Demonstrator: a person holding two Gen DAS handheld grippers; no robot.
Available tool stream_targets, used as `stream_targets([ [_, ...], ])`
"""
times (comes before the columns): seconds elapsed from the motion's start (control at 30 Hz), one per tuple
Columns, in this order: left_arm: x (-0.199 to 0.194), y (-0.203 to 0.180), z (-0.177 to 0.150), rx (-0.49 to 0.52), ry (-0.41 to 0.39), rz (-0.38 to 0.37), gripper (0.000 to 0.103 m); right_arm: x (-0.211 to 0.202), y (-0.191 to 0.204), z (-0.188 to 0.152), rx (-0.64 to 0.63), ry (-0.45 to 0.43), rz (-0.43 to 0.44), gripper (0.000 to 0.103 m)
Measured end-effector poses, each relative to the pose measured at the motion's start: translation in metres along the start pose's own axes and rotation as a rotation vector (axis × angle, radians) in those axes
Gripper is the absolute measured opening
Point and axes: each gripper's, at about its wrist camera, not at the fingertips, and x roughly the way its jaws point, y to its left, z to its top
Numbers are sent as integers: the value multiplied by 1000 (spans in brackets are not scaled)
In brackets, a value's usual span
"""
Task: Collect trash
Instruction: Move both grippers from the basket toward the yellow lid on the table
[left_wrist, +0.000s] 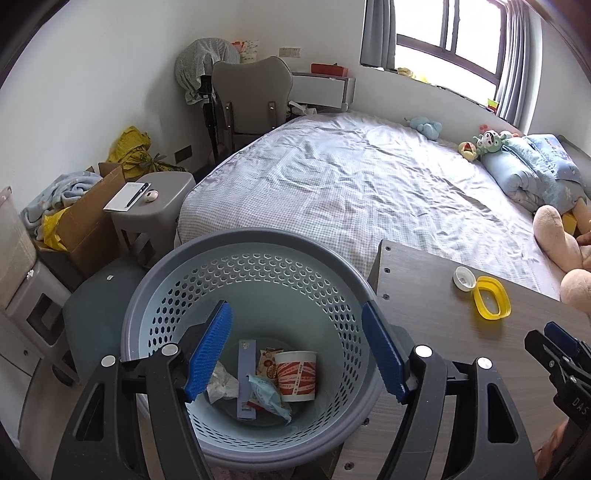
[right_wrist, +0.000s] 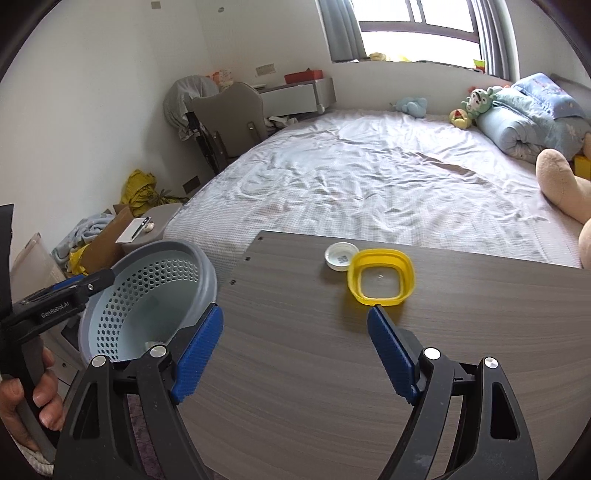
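A round grey-rimmed perforated bin (left_wrist: 192, 284) stands beside the wooden table (left_wrist: 443, 332). Inside lie a paper cup (left_wrist: 297, 374), a blue box (left_wrist: 246, 373), wrappers and crumpled tissue. My left gripper (left_wrist: 297, 328) hangs open above the bin's mouth, nothing between its blue pads. On the table rest a yellow lid (right_wrist: 380, 276) and a white cap (right_wrist: 341, 255). My right gripper (right_wrist: 295, 323) is open over the table, just short of the yellow lid, empty. The bin (right_wrist: 207, 273) shows at its left.
A bed (right_wrist: 369, 177) with grey sheets lies beyond the table, with plush toys and a rolled quilt (right_wrist: 524, 122) at the right. A grey stool (left_wrist: 159, 199), a cardboard box (left_wrist: 92, 218) and a chair (left_wrist: 251, 99) stand left. A hand (right_wrist: 40, 398) holds the left gripper.
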Motion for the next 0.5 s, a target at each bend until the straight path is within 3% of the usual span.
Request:
stream_targets([
  [0.5,21,-51,-15,79,43,-55,70,41,-61,-6,57,61,-113,79],
])
